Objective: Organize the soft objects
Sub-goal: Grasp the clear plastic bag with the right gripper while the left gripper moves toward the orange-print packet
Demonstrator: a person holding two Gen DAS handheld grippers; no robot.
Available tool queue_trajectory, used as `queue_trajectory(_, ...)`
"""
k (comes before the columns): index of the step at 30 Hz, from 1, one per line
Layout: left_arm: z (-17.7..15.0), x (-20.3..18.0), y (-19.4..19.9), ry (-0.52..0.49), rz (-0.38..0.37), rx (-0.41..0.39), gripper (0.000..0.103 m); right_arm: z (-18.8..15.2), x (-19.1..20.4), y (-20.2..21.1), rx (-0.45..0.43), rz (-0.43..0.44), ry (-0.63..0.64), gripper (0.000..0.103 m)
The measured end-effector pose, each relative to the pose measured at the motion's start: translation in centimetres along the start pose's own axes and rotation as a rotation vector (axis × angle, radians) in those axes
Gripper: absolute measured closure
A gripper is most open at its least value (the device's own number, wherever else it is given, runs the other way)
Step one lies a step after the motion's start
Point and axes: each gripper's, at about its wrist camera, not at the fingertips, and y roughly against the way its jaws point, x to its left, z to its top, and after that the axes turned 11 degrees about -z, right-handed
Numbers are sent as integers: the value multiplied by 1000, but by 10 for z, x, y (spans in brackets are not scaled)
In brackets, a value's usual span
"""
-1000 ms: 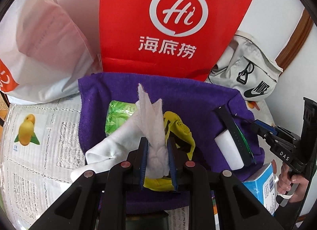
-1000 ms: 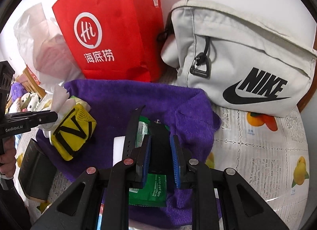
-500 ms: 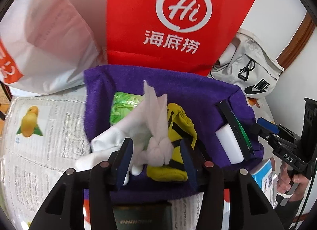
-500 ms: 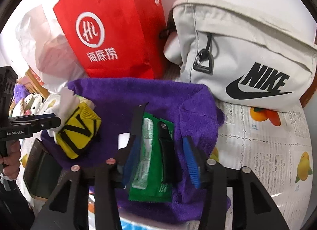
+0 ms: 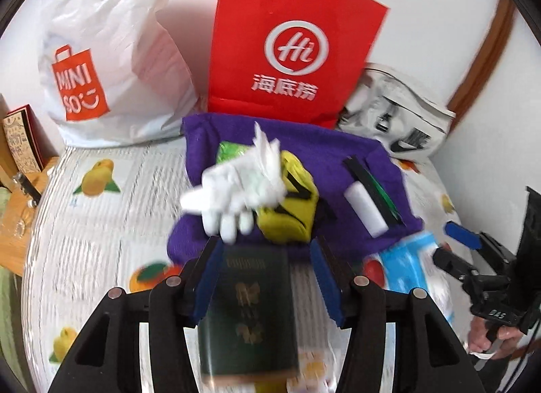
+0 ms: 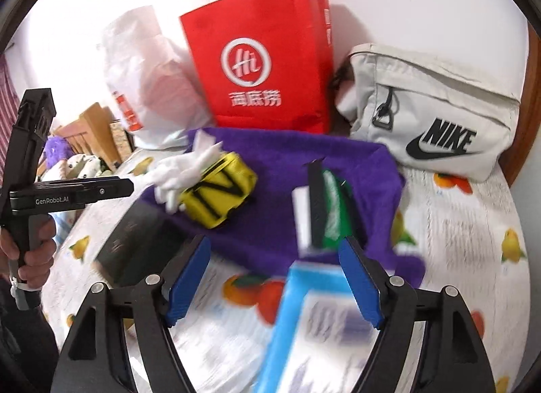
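A purple towel (image 5: 318, 146) (image 6: 297, 169) lies on the table. On it sit a white glove with tissue (image 5: 236, 186) (image 6: 179, 169), a yellow pouch with black straps (image 5: 290, 203) (image 6: 219, 193), a green packet (image 5: 226, 153), a white block (image 5: 365, 207) and a black strap over a green sachet (image 6: 331, 207). My left gripper (image 5: 263, 274) is open and empty, pulled back over a dark green booklet (image 5: 250, 308). My right gripper (image 6: 274, 278) is open and empty above a blue box (image 6: 314, 325).
A red paper bag (image 5: 290, 41) (image 6: 260, 65), a white Miniso bag (image 5: 101, 54) and a grey Nike pouch (image 6: 436, 112) stand behind the towel. The fruit-print tablecloth (image 5: 84, 224) covers the table. Wooden furniture (image 5: 13, 197) is at the left.
Both grippers opened, let go of the glove and the black strap, and drew back from the towel. The booklet and blue box came into view beneath them.
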Motion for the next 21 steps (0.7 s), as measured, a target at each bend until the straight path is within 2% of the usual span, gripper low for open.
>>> queue_trajectory(6,-41,-5,31,-8,17,-17,52,-41,31,17,48,34,24,25)
queue_trajectory(10,-64,4,42,16,0,-28,52,-67,52,19,83,37,22,25)
queue_trajectory(14,-86,16,48,42,-8,-34,52,-87,70,14,113,-42,-1,25)
queue_trajectory(17,-101,29,50,77,-38,-45,52,-99,85,7,131,-70,-10,25)
queue_trajectory(21,-118,41,52,83,-35,-53,52,-106,95,-7,142,-101,-44,25)
